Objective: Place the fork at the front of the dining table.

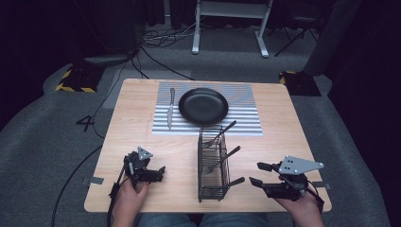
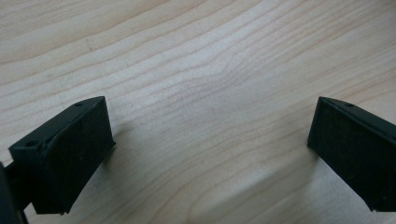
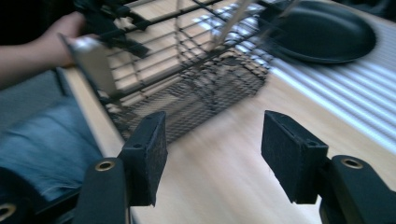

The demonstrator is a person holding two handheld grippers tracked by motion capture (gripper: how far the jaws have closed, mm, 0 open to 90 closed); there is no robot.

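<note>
Spanning grey carpet [image 1: 42,127], pale wooden table [image 1: 137,127] with striped mat [image 1: 246,111].

Left gripper [image 2: 210,154]: both black jaws rise from bottom corners, set wide apart w/ nothing between them. Pads [image 2: 70,158] are rectangular, dark, matte. Beneath and ahead: light wooden tabletop [image 2: 205,60], grain running across the view. Soft shadows lie beside each jaw.
</note>
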